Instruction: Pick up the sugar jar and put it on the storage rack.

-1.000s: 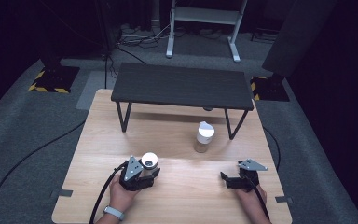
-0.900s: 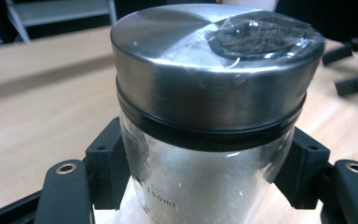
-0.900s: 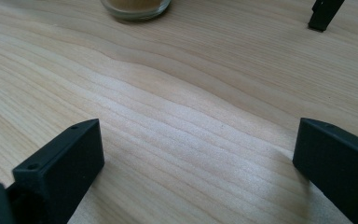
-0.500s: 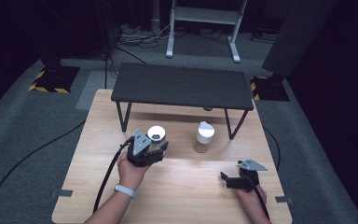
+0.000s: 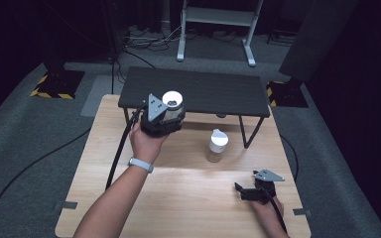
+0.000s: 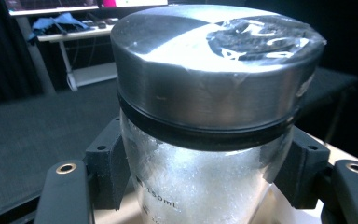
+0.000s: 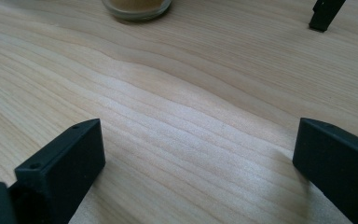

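A glass jar [image 5: 172,102] with a silver metal lid and white grains inside is held up in the air by my left gripper [image 5: 164,120], just in front of the black shelf's front edge. In the left gripper view the jar [image 6: 214,70] stands upright, and the left gripper [image 6: 203,170] is shut on its glass body with a black pad on each side. My right gripper [image 5: 242,193] rests low on the wooden table [image 5: 178,203] at the near right. Its jaws stand wide open in the right gripper view [image 7: 196,158], with bare wood between them.
A second jar [image 5: 217,144] with a white lid and tan contents stands on the table under the shelf's front edge; its base [image 7: 135,7] is ahead of the right gripper. The low black shelf [image 5: 198,91] spans the table's far side on thin legs [image 7: 324,16].
My left hand has lifted the jar off the table and carried it away from the person, up to the level of the shelf top. The right gripper has stayed put.
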